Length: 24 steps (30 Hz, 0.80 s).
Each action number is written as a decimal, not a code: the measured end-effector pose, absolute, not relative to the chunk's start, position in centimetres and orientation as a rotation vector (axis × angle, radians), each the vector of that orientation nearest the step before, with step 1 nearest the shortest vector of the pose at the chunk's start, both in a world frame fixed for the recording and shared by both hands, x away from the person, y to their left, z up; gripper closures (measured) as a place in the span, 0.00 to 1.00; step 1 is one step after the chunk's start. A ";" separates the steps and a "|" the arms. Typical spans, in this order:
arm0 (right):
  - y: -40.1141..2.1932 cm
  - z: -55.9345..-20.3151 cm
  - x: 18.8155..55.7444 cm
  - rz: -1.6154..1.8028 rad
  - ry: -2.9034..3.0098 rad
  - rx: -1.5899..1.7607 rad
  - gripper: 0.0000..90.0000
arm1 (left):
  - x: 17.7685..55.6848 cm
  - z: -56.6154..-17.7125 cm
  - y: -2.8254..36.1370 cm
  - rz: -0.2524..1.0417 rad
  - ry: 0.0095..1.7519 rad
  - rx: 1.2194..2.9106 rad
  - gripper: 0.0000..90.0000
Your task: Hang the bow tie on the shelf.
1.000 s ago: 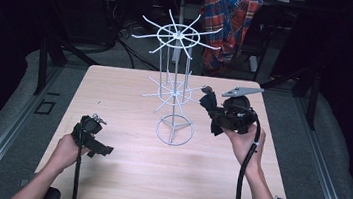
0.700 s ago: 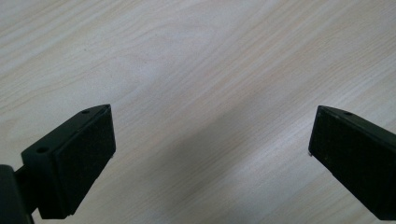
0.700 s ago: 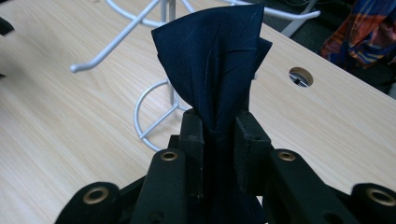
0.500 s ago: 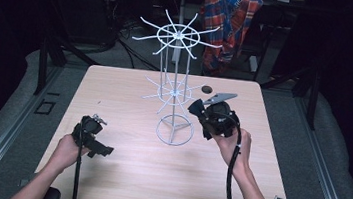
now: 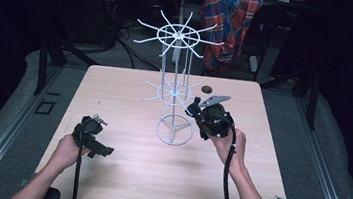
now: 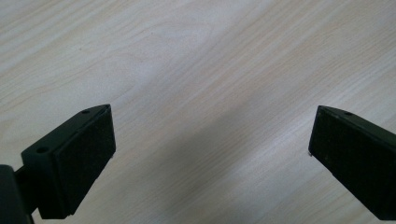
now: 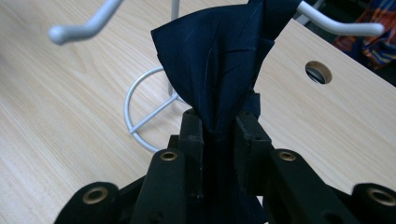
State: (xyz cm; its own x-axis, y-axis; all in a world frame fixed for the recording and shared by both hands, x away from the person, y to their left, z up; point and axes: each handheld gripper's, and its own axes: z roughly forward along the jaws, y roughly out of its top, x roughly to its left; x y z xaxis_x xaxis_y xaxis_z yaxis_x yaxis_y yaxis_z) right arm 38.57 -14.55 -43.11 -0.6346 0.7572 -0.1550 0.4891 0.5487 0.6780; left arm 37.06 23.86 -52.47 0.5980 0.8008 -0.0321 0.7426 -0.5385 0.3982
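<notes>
Right gripper view: right claw (image 7: 219, 135) clamped on dark navy folded cloth (image 7: 215, 56) beside white wire rack (image 7: 140, 116); left claw (image 6: 210, 154) wide above tabletop (image 6: 196, 60).

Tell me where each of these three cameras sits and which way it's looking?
High view: above the table, looking forward and down; forearms, both hands.
Left gripper view: rides the left gripper, faces bare tabletop; open jaws.
Right gripper view: rides the right gripper, faces the wire rack; jaws pinch dark cloth.
Shared: high and right gripper views both show rack and table hole.

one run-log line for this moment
right gripper: shut on dark blue cloth | by white wire rack | left gripper: open over table
</notes>
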 end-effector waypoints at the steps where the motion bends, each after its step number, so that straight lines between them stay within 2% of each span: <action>1: -14.4 -43.2 38.6 0.842 2.357 1.005 0.83 | 37.1 -52.5 23.8 0.214 1.243 2.458 0.01; 24: -13.9 -45.8 39.4 0.751 2.406 0.949 0.82 | 37.0 -52.5 23.9 0.209 1.236 2.468 0.01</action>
